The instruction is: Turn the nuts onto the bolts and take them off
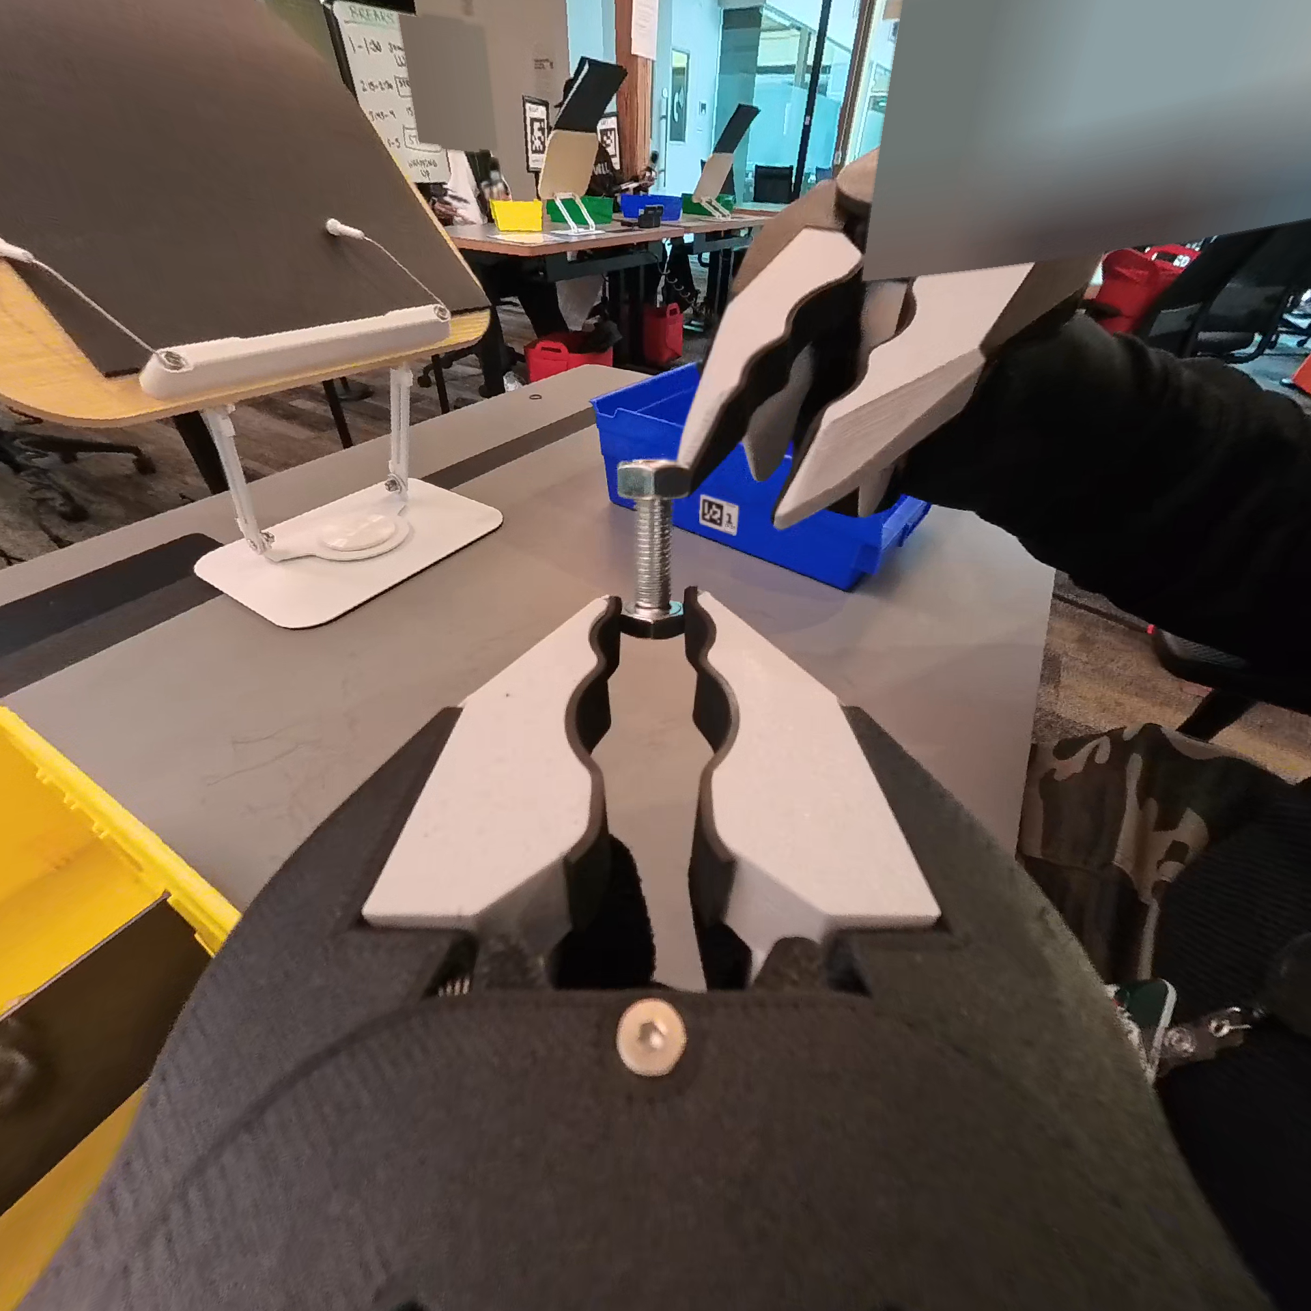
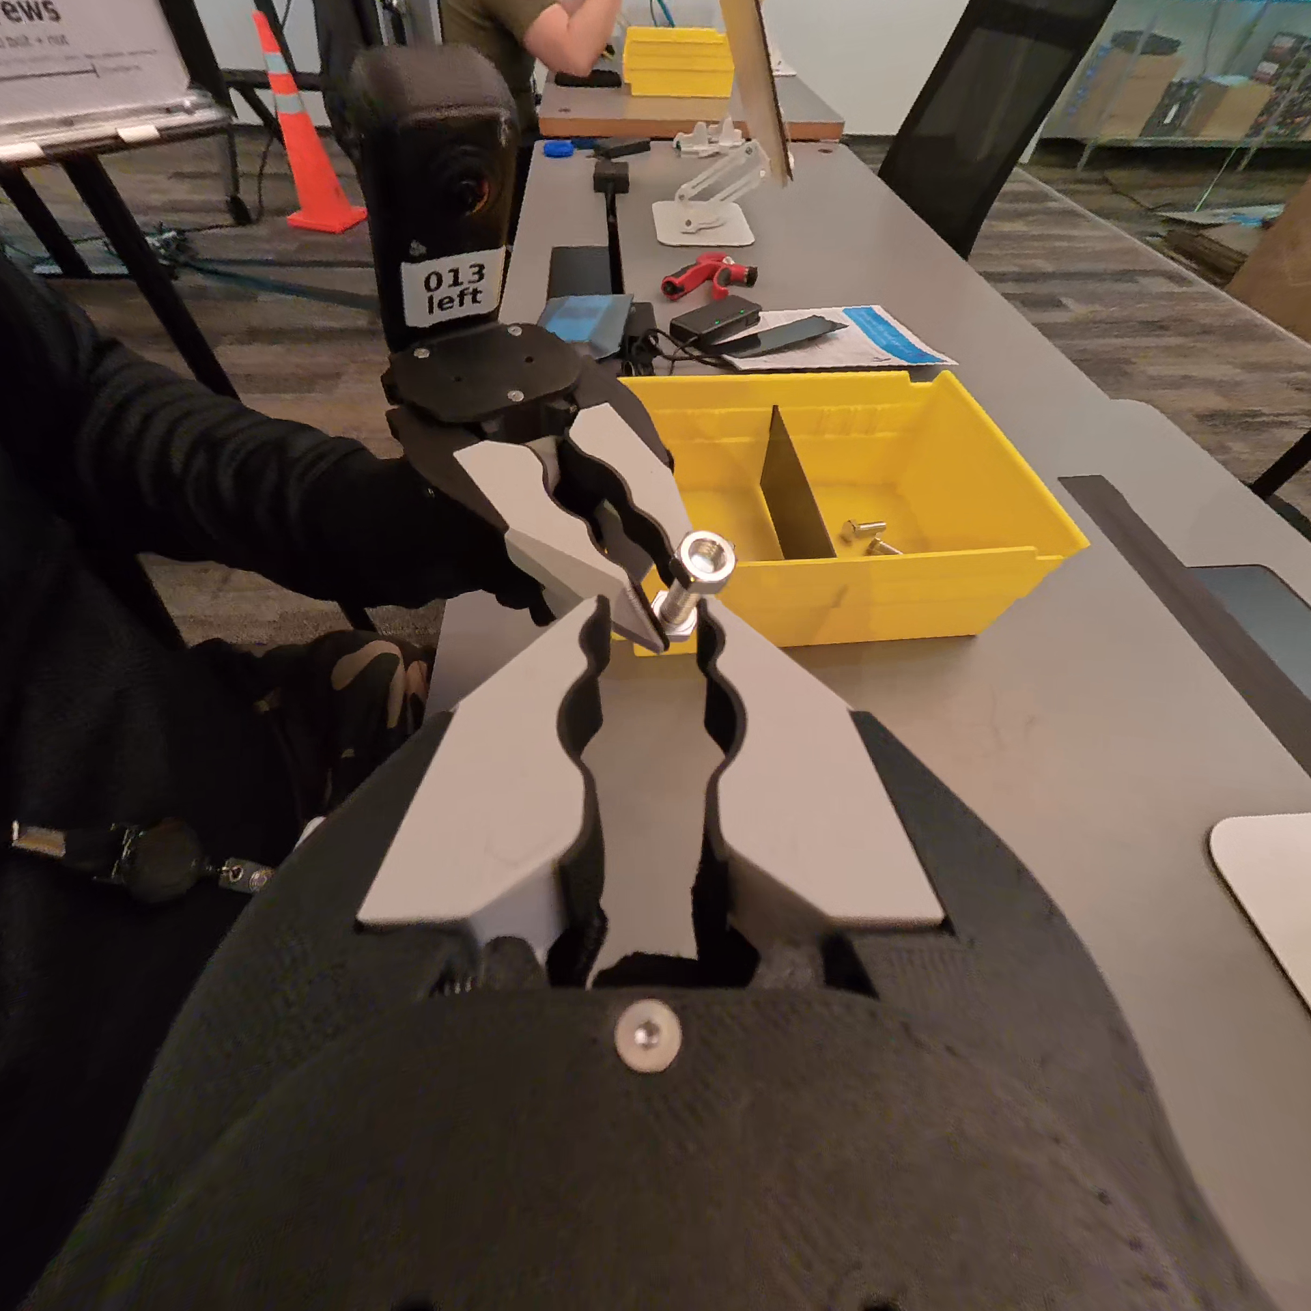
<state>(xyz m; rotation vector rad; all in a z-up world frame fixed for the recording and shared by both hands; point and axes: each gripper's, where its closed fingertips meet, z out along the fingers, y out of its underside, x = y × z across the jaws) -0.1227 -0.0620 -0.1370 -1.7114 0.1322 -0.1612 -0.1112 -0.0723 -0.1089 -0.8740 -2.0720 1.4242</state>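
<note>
A silver hex bolt point(image 1: 649, 546) stands upright over the grey table point(image 1: 319, 709), head on top. Its lower end sits in a hex nut point(image 1: 649, 628). My left gripper point(image 1: 651, 610) is shut on that nut and holds nut and bolt just above the table. My right gripper point(image 1: 731, 496) comes down from the upper right, open and empty, with one fingertip touching the side of the bolt head. In the right wrist view the bolt head point(image 2: 704, 557) points toward the camera, just beyond my open right gripper point(image 2: 653, 617). The left gripper point(image 2: 663, 617) pinches the nut point(image 2: 674, 613) there.
A blue bin point(image 1: 816, 546) stands behind the bolt. A yellow divided bin point(image 2: 922, 589) with two loose bolts point(image 2: 862, 528) lies beside the left gripper, also seen at the left edge point(image 1: 71, 851). A white stand point(image 1: 340, 553) holding a board is at back left. A gloved hand and black sleeve point(image 1: 1135, 461) are at right. The tips of both grippers are at nearly the same place.
</note>
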